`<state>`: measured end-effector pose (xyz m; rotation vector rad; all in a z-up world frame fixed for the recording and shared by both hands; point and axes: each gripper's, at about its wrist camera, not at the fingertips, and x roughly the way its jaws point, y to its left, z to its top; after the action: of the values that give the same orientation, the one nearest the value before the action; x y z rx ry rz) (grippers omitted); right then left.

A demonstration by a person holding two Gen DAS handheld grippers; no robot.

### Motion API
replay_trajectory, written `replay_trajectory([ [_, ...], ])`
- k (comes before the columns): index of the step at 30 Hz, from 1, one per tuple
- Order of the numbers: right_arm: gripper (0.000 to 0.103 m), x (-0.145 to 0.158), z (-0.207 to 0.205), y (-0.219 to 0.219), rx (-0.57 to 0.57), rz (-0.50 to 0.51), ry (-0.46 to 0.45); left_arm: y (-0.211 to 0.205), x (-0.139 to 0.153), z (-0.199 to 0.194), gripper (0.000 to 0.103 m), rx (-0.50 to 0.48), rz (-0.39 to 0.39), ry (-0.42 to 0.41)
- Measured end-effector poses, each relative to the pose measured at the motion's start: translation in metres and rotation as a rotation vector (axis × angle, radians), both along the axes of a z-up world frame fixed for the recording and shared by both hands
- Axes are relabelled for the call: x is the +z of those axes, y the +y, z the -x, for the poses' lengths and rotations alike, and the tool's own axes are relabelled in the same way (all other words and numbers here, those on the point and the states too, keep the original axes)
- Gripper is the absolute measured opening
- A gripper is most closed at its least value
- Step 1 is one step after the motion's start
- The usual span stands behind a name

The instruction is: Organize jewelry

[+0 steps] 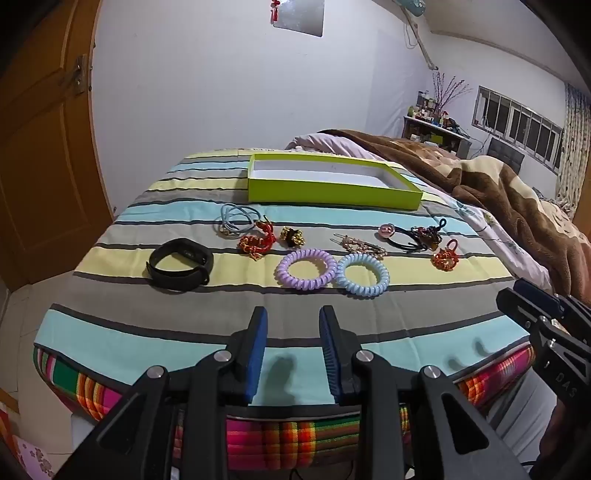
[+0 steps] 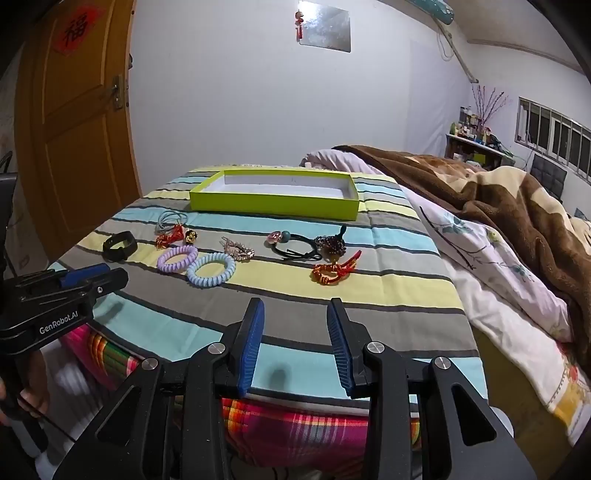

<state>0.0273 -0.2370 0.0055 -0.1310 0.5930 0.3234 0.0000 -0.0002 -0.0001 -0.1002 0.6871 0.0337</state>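
Both of my tools hang empty over the bed's [image 2: 369, 295] near edge: left hand-held gripper [image 1: 293, 354] and right hand-held gripper [image 2: 295, 347] spread wide. Jewelry lies scattered before the green box [image 2: 273, 206]. I'd take the blue coil [image 2: 210, 274] first, pinching its rim squarely.

Room evenly lit from overhead, cool white cast. Glare patch on shiny wall panel [image 2: 325, 27]. Soft shadows of gripper fingers on striped bedspread [image 1: 258, 221] (faint, near front edge). Heavy fisheye bend: door [image 2: 74, 129] and walls curve, corners vignetted black. Centre sharp, edges slightly smeared.
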Motion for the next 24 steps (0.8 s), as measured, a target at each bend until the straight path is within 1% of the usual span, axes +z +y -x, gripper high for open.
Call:
replay_trajectory([
  [4, 0.036, 0.0009, 0.0008, -0.0003, -0.001, -0.004, -0.010, -0.0021, 0.0002, 0.0039, 0.030, 0.009, -0.010, -0.011],
  [8, 0.036, 0.0013, 0.0006, -0.0001, -0.003, -0.003, -0.011, -0.0013, 0.0010, 0.0071, 0.030, 0.018, -0.003, -0.019],
  [9, 0.036, 0.0013, 0.0005, -0.0001, -0.003, -0.002, -0.012, 0.0007, 0.0011, 0.0029, 0.030, 0.015, -0.003, -0.015],
  [15, 0.036, 0.0017, 0.0017, -0.0017, -0.002, -0.002, -0.014, 0.0056, 0.0052, 0.0055, 0.030, 0.018, 0.009, -0.010],
  [24, 0.036, 0.0018, 0.0018, -0.0012, -0.001, 0.000, -0.019, 0.0027, 0.0043, 0.0074, 0.030, 0.020, -0.005, -0.012],
])
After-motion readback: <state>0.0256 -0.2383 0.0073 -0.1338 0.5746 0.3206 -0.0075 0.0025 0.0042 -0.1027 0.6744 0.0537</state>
